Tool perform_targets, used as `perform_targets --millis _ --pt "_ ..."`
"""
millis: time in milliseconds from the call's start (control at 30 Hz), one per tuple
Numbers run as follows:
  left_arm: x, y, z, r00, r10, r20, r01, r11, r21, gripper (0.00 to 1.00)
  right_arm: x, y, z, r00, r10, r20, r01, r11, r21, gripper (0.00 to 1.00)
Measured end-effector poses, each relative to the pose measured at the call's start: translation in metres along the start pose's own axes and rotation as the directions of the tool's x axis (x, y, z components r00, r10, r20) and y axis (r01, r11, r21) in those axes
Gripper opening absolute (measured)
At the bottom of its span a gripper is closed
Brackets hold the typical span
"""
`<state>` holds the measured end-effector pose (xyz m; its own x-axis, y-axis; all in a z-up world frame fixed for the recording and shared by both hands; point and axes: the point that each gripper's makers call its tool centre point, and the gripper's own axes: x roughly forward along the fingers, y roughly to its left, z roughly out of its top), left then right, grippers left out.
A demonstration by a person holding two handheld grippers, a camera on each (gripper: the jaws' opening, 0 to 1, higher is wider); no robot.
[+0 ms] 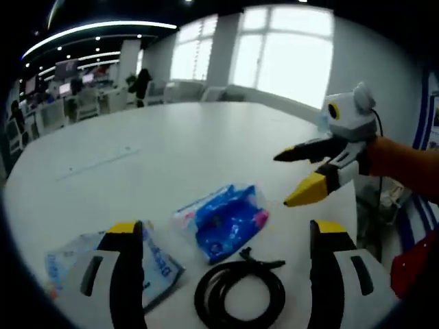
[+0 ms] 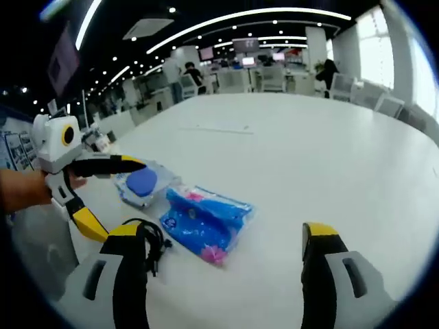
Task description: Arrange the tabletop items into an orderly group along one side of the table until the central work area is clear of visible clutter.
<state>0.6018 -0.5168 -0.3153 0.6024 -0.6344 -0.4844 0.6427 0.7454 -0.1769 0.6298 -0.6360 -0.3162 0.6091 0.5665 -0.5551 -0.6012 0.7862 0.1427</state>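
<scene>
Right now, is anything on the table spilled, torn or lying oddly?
Nothing spilled or visibly torn. The blue packet, the clear pouch and the coiled black cable lie loosely grouped on the white table, at different angles, not lined up.

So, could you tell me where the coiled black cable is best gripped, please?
Probably across the bundled strands of the black cable, at the near arc of the loop, coming straight down with the left gripper, whose open jaws already straddle it. It lies flat, so a jaw can slip inside the ring. Avoid the loose plug end beside the blue packet.

both views face across the table (image 1: 171, 144), sharing blue packet (image 1: 223, 219).
</scene>
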Motion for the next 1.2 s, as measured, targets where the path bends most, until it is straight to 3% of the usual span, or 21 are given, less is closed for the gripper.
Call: perform_targets --millis 167,700,1200 --pt "-0.009 -0.002 -0.011 0.999 -0.026 -0.024 0.026 1.000 -0.005 0.99 -0.008 0.007 -0.001 1.000 0.013 0.024 -0.013 1.000 0.014 0.99" --pt "-0.060 -0.005 -0.011 0.999 -0.038 0.021 0.037 0.998 0.046 0.99 -0.034 0.047 0.007 0.996 0.047 0.070 -0.044 0.998 -0.038 1.00" --pt "-0.095 0.014 -0.044 1.000 0.019 -0.007 -0.019 1.000 0.015 0.99 -0.019 0.099 -0.019 0.992 0.124 0.018 -0.123 0.991 -0.047 0.99"
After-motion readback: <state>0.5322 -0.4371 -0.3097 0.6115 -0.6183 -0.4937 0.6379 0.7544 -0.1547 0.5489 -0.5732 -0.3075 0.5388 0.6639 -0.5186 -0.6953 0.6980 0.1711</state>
